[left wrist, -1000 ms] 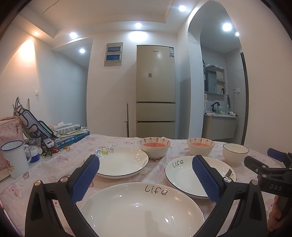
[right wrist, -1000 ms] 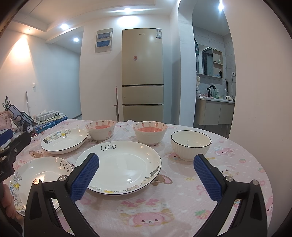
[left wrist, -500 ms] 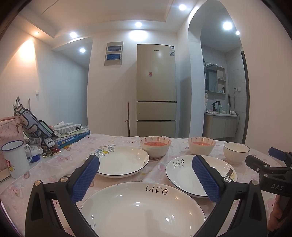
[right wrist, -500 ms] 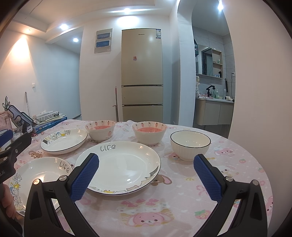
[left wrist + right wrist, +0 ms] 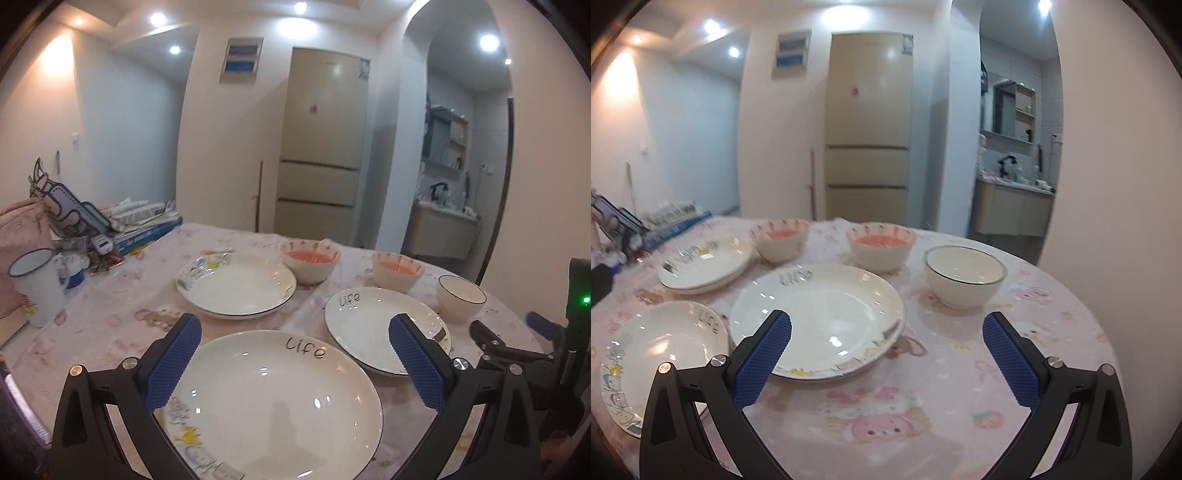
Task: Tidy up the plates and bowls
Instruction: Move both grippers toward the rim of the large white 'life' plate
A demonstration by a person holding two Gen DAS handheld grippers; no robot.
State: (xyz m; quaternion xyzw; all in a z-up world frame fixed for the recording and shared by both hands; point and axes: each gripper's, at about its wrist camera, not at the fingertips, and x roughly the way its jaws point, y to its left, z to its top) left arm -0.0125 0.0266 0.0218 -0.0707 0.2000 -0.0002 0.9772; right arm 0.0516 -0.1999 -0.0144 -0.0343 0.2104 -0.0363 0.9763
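Three white plates lie on the pink tablecloth: a near "Life" plate [image 5: 273,398] [image 5: 661,347], a second "Life" plate [image 5: 380,328] [image 5: 820,317] and a far plate with cartoon trim [image 5: 236,284] [image 5: 705,262]. Behind them stand two bowls with red insides [image 5: 310,260] [image 5: 398,273] [image 5: 781,243] [image 5: 881,245] and a white black-rimmed bowl [image 5: 461,301] [image 5: 964,277]. My left gripper [image 5: 295,354] is open above the near plate, holding nothing. My right gripper [image 5: 888,350] is open over the second plate's near right edge, also holding nothing; it shows at the right of the left wrist view [image 5: 509,339].
A white enamel mug [image 5: 37,288], a pink bag [image 5: 22,236] and a pile of books and boxes [image 5: 144,225] crowd the table's left side. A tall fridge [image 5: 868,125] stands behind the table. The round table's edge [image 5: 1108,325] curves close on the right.
Both cameras have risen and tipped downward, so the plates and bowls sit lower and are seen more from above. The right wrist view is motion-blurred. Both grippers remain open.
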